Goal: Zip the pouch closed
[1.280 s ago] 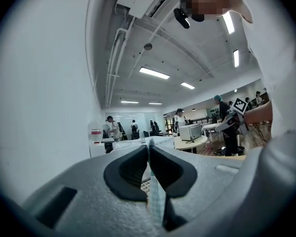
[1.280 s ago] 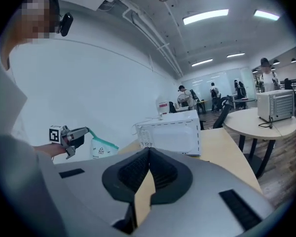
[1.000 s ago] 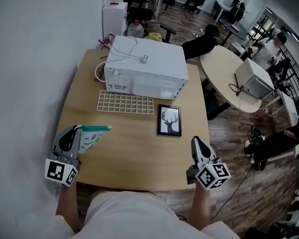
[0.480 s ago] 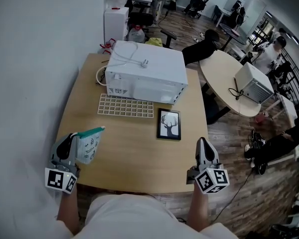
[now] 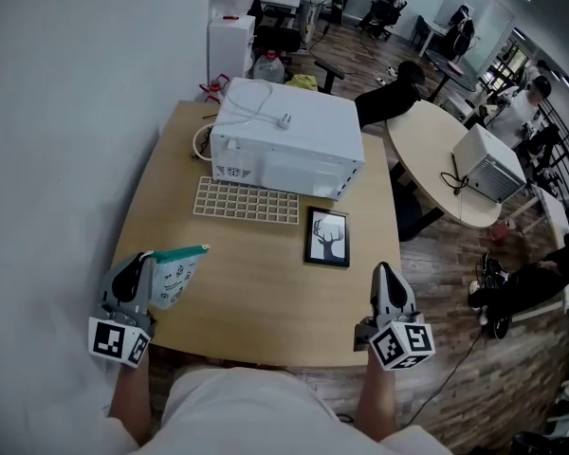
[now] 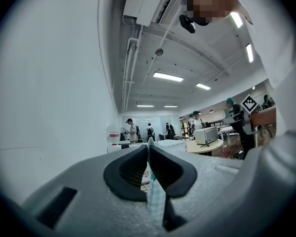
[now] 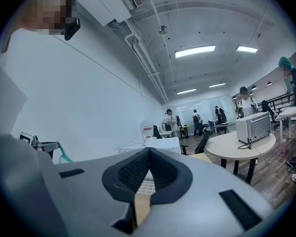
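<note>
Grips the pouch [image 5: 176, 273] with the left gripper [image 5: 144, 260], jaws pinched almost together on one thin edge of it. Keeps that gripper level, pointing away from the body over the near-left corner of the wooden counter [image 5: 256, 287]. Shows, from the head view, the pouch spread to the right of the jaw tips: teal zip band on top, reaching toward the middle of the counter, pale printed body hanging below. Cannot tell whether its lowest corner touches the wood. Seen along the left gripper [image 6: 149, 149] itself: a narrow strip of the pouch [image 6: 155, 201], pale with a teal patch, standing on edge in the slit between the two dark pads.

Holds the right gripper [image 5: 383, 273] at the near-right edge of the counter, also level, jaws fully together with nothing between them. Well apart from the pouch, with bare wood between. In the right gripper view [image 7: 148, 154], only a sliver of counter below the shut pads, and at far left a teal tip of the pouch [image 7: 64, 154].

Farther back on the counter: a white grid tray [image 5: 247, 202], a framed tree picture [image 5: 328, 237] just to its right, and behind both a white boxy appliance [image 5: 289, 140] with its cord lying on top.
</note>
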Demonstrator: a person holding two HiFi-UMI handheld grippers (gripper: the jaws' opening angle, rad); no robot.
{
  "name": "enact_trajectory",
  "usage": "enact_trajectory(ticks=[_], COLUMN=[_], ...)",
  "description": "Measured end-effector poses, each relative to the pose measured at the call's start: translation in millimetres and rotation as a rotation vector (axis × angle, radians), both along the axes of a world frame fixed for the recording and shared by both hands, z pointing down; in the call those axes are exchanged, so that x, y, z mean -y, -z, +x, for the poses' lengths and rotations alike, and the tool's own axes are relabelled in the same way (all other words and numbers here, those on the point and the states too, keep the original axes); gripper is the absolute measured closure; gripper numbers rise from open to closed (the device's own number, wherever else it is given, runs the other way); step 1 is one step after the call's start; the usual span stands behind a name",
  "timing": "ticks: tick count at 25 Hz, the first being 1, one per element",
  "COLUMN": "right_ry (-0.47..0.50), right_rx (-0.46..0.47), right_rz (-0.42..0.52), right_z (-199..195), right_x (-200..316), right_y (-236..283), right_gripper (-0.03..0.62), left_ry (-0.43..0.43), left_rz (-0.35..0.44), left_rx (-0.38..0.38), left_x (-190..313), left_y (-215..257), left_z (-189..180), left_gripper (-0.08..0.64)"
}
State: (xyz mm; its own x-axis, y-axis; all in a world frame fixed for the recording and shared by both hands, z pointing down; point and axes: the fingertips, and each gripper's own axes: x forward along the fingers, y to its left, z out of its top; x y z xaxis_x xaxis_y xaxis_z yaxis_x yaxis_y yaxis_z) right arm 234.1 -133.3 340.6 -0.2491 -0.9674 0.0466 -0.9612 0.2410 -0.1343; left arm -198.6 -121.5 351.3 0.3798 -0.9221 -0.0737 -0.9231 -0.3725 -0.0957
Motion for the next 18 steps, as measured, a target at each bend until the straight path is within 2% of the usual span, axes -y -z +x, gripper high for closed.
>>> enact_trajectory(ticks=[7, 18], right_ry=[-0.013, 0.016], right_rx=[0.011, -0.032], right_rz=[0.002, -0.015], right_z=[-1.1, -15.0], right_x=[-10.0, -31.9], right_y=[-2.4, -9.2], right_gripper=[0.592, 0.592], left_ry=[-0.007, -0.048], left_rz=[0.002, -0.001], left_rx=[0.006, 0.004], left_x=[-9.1, -16.4], left_y=[1.5, -1.1], left_z=[0.0, 6.0], left_gripper=[0.532, 0.532])
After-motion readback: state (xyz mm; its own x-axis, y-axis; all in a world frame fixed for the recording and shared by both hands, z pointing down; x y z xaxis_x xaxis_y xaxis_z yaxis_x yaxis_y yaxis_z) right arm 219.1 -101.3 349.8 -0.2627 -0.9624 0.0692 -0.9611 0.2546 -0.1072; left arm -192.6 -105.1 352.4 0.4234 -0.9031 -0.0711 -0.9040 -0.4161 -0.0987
